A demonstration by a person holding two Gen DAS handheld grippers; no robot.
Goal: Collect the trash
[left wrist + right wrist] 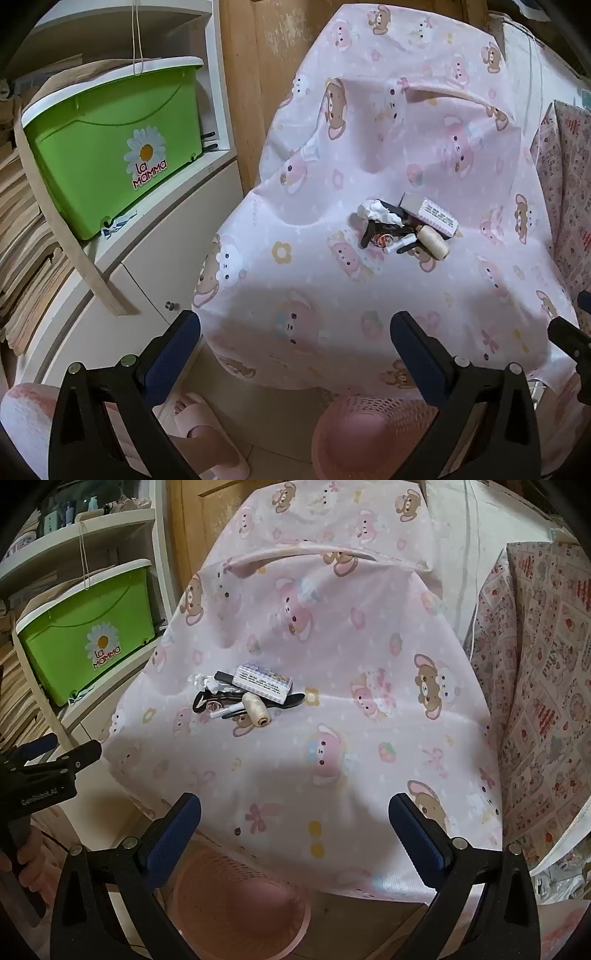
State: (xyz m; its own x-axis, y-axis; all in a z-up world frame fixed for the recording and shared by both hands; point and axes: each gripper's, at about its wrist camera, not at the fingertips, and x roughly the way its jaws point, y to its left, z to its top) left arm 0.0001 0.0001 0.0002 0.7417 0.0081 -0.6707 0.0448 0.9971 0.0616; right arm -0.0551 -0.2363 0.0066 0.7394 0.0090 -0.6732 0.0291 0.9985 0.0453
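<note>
Both grippers, left and right, hover with fingers wide apart and empty; the trash pile lies on the pink cloth-covered counter, above a pink basket.

A green bin with a white rim and a daisy sticker sits on a white cabinet at the left, beside stacked papers. A patterned cloth hangs at the right, and a wooden door stands behind.

Both wrist views angled down over the cloth-covered surface, side by side, sharing the trash pile.
</note>
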